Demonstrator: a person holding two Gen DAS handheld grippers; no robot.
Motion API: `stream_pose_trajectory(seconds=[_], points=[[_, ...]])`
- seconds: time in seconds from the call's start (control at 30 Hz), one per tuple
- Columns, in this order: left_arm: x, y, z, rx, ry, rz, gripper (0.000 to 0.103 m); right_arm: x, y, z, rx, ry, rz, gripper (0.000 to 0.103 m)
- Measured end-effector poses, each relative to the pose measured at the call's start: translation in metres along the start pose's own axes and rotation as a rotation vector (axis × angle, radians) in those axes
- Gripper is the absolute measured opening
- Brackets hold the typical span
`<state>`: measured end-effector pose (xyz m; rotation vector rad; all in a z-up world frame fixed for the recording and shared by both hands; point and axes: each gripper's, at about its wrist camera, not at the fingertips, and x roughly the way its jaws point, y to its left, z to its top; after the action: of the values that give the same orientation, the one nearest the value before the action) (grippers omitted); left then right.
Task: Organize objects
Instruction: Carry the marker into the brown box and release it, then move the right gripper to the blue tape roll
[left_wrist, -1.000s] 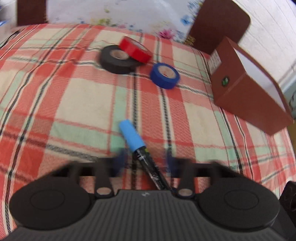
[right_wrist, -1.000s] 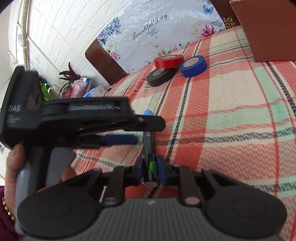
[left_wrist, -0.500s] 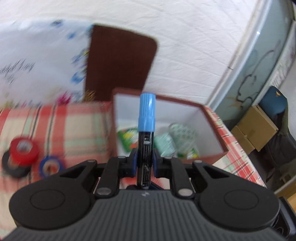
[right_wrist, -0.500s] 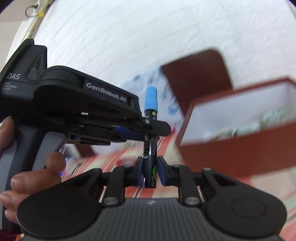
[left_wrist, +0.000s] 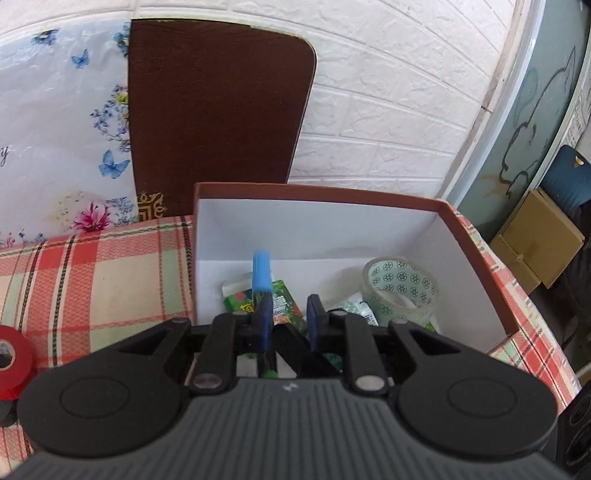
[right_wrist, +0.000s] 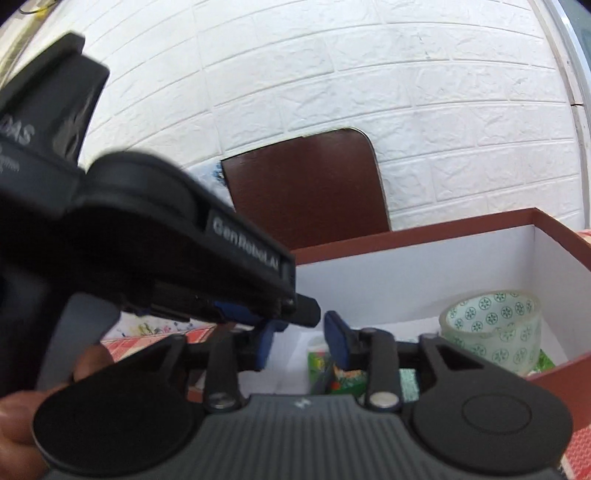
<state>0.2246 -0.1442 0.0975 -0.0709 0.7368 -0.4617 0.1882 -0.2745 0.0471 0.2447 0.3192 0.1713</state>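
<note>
Blue-capped black marker pen (left_wrist: 261, 271), blurred, apparently dropping loose into the red-brown cardboard box (left_wrist: 476, 236), centre frame. Left tool (left_wrist: 288, 312) and right tool (right_wrist: 301, 334) have just opened and grip nothing. Red tape roll (left_wrist: 13, 354), lower left on the table (left_wrist: 92, 280), not yet boxed.

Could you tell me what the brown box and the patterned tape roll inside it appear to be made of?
The box looks like paperboard: thin straight walls, matte brown outside, plain white inside. The tape roll looks like clear glossy plastic film printed with green rosettes: the white wall shows through it and its edge catches light. Whether it has a card core cannot be told.
</note>
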Motion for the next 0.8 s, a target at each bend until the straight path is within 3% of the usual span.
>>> stream_pose_trajectory(seconds=[0.17, 0.33, 0.63, 0.8], points=[[-0.032, 0.006, -0.008, -0.035, -0.044, -0.009, 0.027, -0.015, 0.009, -0.003, -0.005, -0.032, 0.036, 0.043], [-0.069, 0.012, -0.032, 0.020, -0.105, 0.062, 0.027, -0.050, 0.025, -0.018, -0.021, -0.044, 0.051, 0.044], [-0.091, 0.066, -0.107, 0.017, -0.025, 0.276, 0.028, -0.051, 0.055, -0.072, -0.018, 0.241, 0.100, 0.044], [-0.103, 0.101, -0.141, -0.025, -0.002, 0.370, 0.031, -0.051, 0.085, -0.097, -0.096, 0.347, 0.098, 0.044]])
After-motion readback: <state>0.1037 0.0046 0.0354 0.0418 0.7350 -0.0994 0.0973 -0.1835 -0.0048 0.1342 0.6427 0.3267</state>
